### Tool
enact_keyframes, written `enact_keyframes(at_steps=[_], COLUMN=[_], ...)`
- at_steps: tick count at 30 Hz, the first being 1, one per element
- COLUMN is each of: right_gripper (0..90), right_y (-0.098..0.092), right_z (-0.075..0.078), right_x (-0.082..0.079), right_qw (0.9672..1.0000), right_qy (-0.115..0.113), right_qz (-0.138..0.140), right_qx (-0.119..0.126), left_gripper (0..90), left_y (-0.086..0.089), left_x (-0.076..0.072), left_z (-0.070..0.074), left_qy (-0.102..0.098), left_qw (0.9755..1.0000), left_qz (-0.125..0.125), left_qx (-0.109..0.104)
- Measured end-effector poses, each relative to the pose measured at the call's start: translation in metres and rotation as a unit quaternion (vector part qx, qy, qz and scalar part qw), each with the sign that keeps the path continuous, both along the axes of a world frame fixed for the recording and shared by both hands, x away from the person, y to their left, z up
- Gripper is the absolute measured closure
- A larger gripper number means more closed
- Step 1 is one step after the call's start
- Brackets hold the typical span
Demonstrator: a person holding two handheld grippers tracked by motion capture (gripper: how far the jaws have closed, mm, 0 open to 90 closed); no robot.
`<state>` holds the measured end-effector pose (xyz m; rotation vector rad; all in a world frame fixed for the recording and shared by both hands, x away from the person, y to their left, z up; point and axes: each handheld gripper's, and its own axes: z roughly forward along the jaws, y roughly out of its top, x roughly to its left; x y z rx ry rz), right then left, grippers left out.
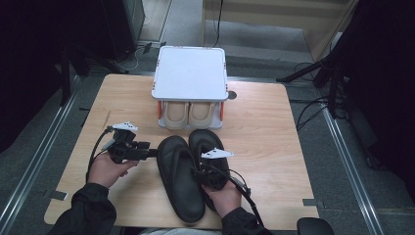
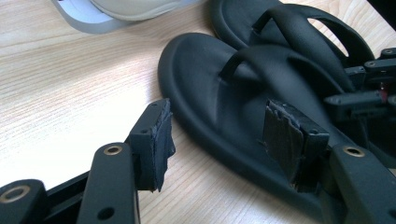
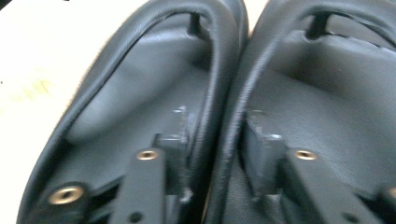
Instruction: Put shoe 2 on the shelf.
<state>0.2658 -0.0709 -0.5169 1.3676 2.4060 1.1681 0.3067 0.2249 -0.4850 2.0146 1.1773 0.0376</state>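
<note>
Right gripper view, blurred: right gripper [image 3: 215, 140] with one finger [image 3: 180, 135] inside each of two black rubber flip-flops [image 1: 188, 171], the adjoining inner straps between its pads; whether the pads press is hard to make out. Left gripper [image 2: 217, 140] released, jaws wide, one pad over the left sandal's outer edge, the other over bare wooden table [image 1: 264, 127]. Beyond the fingertips, a white lidded rack [image 1: 190, 73] partly hides beige slippers [image 1: 188, 115].
</note>
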Motion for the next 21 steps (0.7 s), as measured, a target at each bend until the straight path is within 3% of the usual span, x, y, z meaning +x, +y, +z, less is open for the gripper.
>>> enact_keyframes(at_steps=[14, 18, 21], right_gripper=[76.2, 76.3, 76.2], right_y=[-0.009, -0.012, -0.016], right_z=[0.004, 0.005, 0.006], right_x=[0.003, 0.004, 0.004], right_qw=[0.9995, 0.9995, 0.9993], right_qy=[0.024, 0.03, 0.035], right_qz=[-0.02, -0.012, 0.014], right_qx=[0.002, -0.001, -0.002], left_gripper=[43.0, 42.9, 42.5], left_y=[0.001, 0.003, 0.005], left_x=[0.0, 0.0, 0.001], left_z=[0.001, 0.002, 0.002], left_qy=[-0.005, -0.007, -0.006], left_qw=[1.0, 0.9999, 0.9999], left_qz=[0.004, 0.01, 0.013], left_qx=[-0.005, -0.011, -0.007])
